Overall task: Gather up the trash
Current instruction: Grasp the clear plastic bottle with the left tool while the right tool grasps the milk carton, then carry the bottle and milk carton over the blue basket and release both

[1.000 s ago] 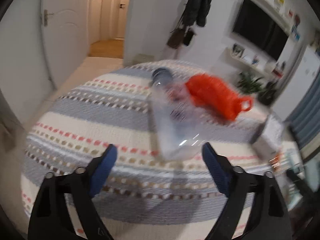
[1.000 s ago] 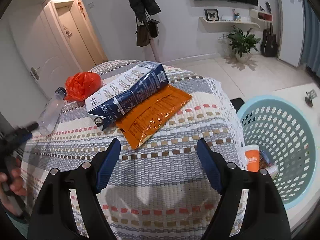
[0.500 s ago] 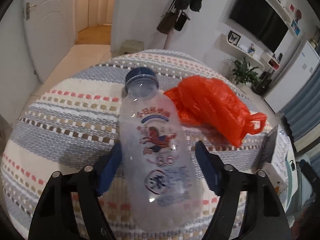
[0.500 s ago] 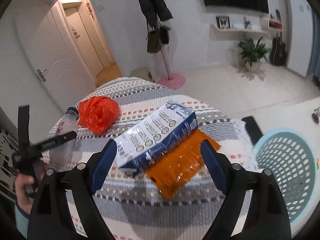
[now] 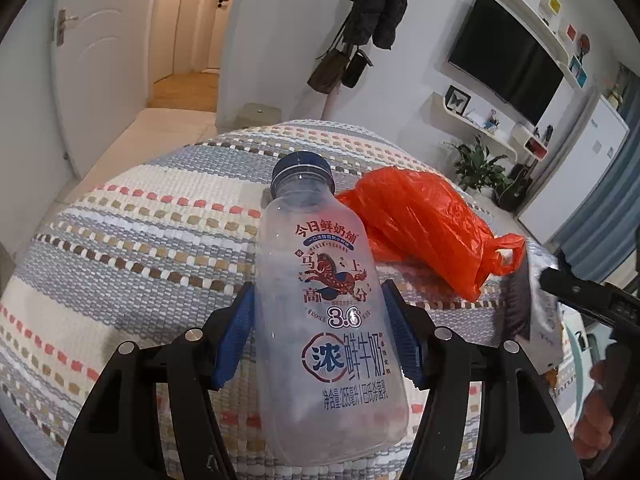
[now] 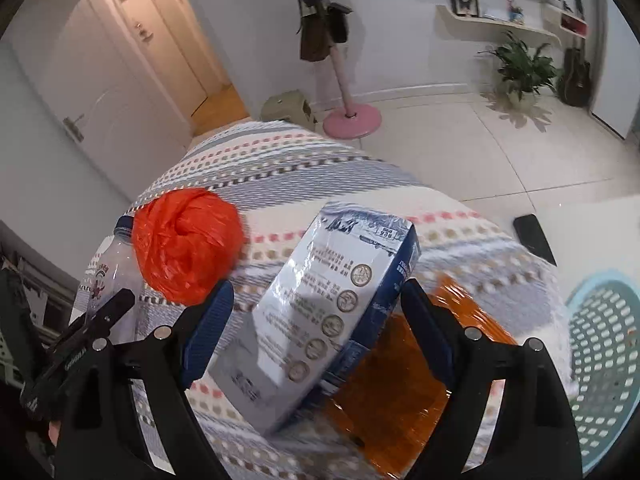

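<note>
1. Striped woven cloth (image 5: 132, 240) covers the table that holds all the trash, in a white-walled room with pale floor tiles.
2. One clear bottle (image 5: 326, 320) with a blue cap lies on the cloth, cap pointing away, between the blue pads of the left gripper (image 5: 320, 336). Its jaws have just been closing, and both pads now meet the bottle's sides.
3. One crumpled orange bag (image 5: 424, 228) lies just right of the bottle's neck, touching or nearly so.
4. One white-and-blue carton (image 6: 332, 308) lies on its side between the fingers of the right gripper (image 6: 312, 324), whose jaws stand spread, with a gap on the left side; whether the right pad touches the carton cannot be told.
5. One orange wrapper (image 6: 396, 384) lies flat under the carton's near right end.
6. One pale blue basket (image 6: 600, 364) stands on the floor right of the table, cut off by the frame edge; its contents cannot be made out.
7. Two white doors, one coat stand (image 6: 344, 80) on a pink base, one wall television (image 5: 508, 60) and one potted plant (image 6: 520, 64) fill the background.
8. Only fingertips of the person's hand (image 5: 596, 428) show at the lower right of the left view, blurred.
9. Small print on the carton is too blurred to read.
</note>
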`<state>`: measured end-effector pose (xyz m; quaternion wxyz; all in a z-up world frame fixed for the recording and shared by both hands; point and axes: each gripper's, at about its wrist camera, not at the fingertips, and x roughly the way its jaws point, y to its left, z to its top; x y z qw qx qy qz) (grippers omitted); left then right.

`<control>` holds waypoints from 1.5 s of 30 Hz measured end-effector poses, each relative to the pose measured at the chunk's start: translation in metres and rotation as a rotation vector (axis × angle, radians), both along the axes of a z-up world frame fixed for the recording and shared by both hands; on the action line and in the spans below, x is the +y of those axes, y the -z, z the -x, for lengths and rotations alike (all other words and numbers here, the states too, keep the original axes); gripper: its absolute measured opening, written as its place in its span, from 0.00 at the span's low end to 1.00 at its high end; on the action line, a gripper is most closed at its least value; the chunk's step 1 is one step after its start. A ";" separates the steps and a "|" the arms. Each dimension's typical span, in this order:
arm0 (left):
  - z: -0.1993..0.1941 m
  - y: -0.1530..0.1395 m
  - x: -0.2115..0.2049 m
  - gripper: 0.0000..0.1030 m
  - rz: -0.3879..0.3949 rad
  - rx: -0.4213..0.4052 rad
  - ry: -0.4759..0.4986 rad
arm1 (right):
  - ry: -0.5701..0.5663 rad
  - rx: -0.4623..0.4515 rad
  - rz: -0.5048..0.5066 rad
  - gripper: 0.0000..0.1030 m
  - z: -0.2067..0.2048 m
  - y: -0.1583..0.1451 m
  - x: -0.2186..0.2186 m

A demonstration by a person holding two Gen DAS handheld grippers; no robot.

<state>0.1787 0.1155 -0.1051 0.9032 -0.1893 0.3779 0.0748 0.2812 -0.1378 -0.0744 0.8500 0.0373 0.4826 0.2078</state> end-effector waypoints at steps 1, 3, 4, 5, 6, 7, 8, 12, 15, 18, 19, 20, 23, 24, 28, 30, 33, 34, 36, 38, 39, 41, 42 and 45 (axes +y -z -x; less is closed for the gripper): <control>0.001 0.000 0.002 0.59 0.014 -0.005 -0.001 | -0.009 0.004 0.009 0.79 -0.002 0.001 0.007; 0.001 0.001 0.005 0.59 0.025 -0.010 -0.001 | -0.029 0.008 0.036 0.79 -0.003 0.003 0.022; 0.002 0.001 0.006 0.59 0.026 -0.011 -0.001 | -0.042 0.010 0.053 0.79 -0.002 0.005 0.031; 0.003 0.001 0.006 0.59 0.025 -0.011 -0.001 | -0.058 0.012 0.072 0.79 0.000 0.007 0.040; 0.004 0.001 0.006 0.59 0.022 -0.011 -0.002 | -0.070 0.017 0.084 0.79 0.003 0.010 0.047; 0.003 0.001 0.008 0.59 0.022 -0.011 -0.001 | -0.078 0.021 0.094 0.79 0.005 0.012 0.052; 0.004 0.001 0.008 0.59 0.020 -0.011 -0.002 | -0.086 0.023 0.109 0.79 0.009 0.014 0.057; 0.001 -0.001 0.010 0.59 0.018 -0.010 -0.011 | -0.104 0.038 0.144 0.79 0.029 0.022 0.065; 0.005 -0.003 0.011 0.59 0.020 -0.019 -0.019 | -0.108 0.031 0.152 0.73 0.042 0.025 0.063; 0.009 -0.006 0.012 0.58 0.025 -0.037 -0.021 | -0.114 0.025 0.151 0.61 0.052 0.025 0.058; 0.012 -0.009 0.011 0.58 0.029 -0.051 -0.016 | -0.116 0.018 0.144 0.59 0.056 0.023 0.056; 0.014 -0.011 0.010 0.58 0.027 -0.058 -0.013 | -0.118 0.008 0.135 0.58 0.060 0.019 0.054; 0.027 -0.027 0.003 0.57 0.015 -0.101 0.005 | -0.122 -0.043 0.098 0.57 0.075 -0.001 0.042; 0.033 -0.034 -0.001 0.57 0.011 -0.120 0.010 | -0.118 -0.067 0.084 0.57 0.080 -0.011 0.035; 0.054 -0.062 -0.023 0.51 0.009 -0.191 0.074 | -0.093 -0.126 0.038 0.57 0.094 -0.040 0.009; 0.060 -0.072 -0.037 0.43 0.010 -0.208 0.115 | -0.073 -0.149 0.009 0.57 0.101 -0.053 -0.006; 0.068 -0.083 -0.056 0.43 0.004 -0.204 0.178 | -0.053 -0.171 -0.025 0.57 0.105 -0.068 -0.026; 0.070 -0.082 -0.060 0.43 -0.001 -0.197 0.185 | -0.045 -0.171 -0.027 0.57 0.106 -0.071 -0.033; 0.076 -0.078 -0.063 0.43 0.016 -0.162 0.214 | -0.032 -0.167 -0.035 0.57 0.111 -0.072 -0.044; 0.085 -0.070 -0.064 0.44 0.007 -0.121 0.219 | -0.027 -0.161 -0.043 0.57 0.117 -0.070 -0.054; 0.094 -0.066 -0.063 0.45 -0.009 -0.114 0.221 | -0.027 -0.156 -0.048 0.57 0.120 -0.068 -0.059; 0.106 -0.065 -0.061 0.46 -0.024 -0.115 0.219 | -0.028 -0.148 -0.058 0.57 0.125 -0.063 -0.066; 0.113 -0.065 -0.059 0.45 -0.012 -0.119 0.219 | -0.027 -0.144 -0.062 0.57 0.127 -0.060 -0.068; 0.116 -0.070 -0.060 0.44 -0.027 -0.129 0.197 | -0.021 -0.134 -0.083 0.57 0.134 -0.054 -0.072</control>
